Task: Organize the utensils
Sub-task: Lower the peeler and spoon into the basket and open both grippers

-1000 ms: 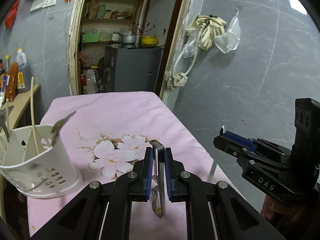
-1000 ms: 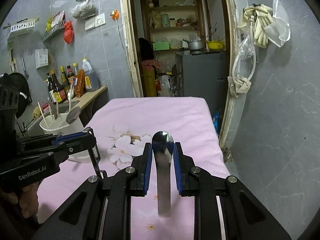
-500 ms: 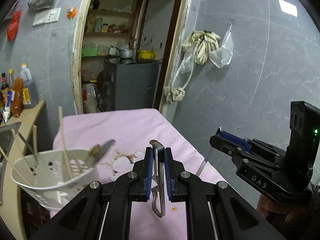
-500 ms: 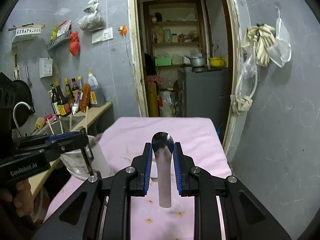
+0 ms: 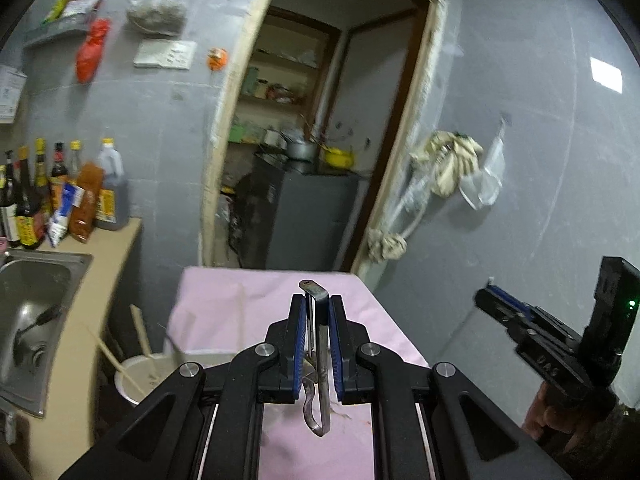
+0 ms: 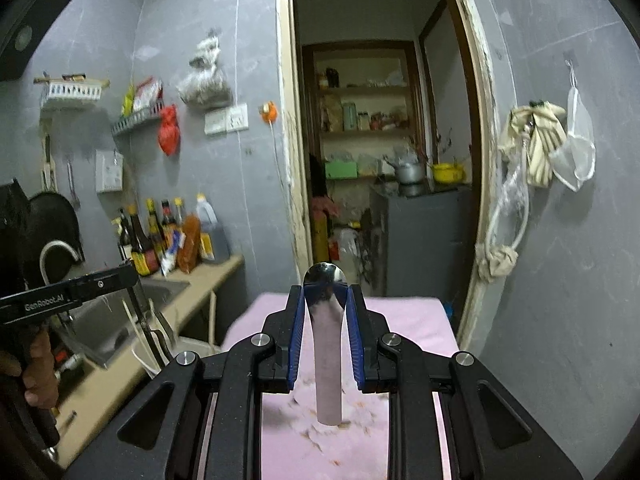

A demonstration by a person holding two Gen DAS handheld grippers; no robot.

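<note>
My left gripper (image 5: 317, 308) is shut on a thin metal utensil with a bent handle (image 5: 318, 360), held above the pink tablecloth (image 5: 256, 300). My right gripper (image 6: 325, 300) is shut on a steel spoon (image 6: 326, 332), bowl end forward, above the same cloth (image 6: 400, 320). The white utensil holder (image 5: 140, 376) with chopsticks sits low at the left of the left wrist view, partly hidden by the gripper. It shows in the right wrist view (image 6: 188, 346) behind the left gripper (image 6: 132, 280). The right gripper shows in the left wrist view (image 5: 492, 300).
A steel sink (image 5: 32, 312) and a counter with sauce bottles (image 5: 60, 200) lie to the left. A doorway (image 6: 380, 160) with shelves and a grey cabinet is straight ahead. A grey wall with hanging gloves (image 5: 452, 160) is on the right.
Both grippers have risen and tilted up, still holding their utensils. The white holder and the table have dropped low in both views.
</note>
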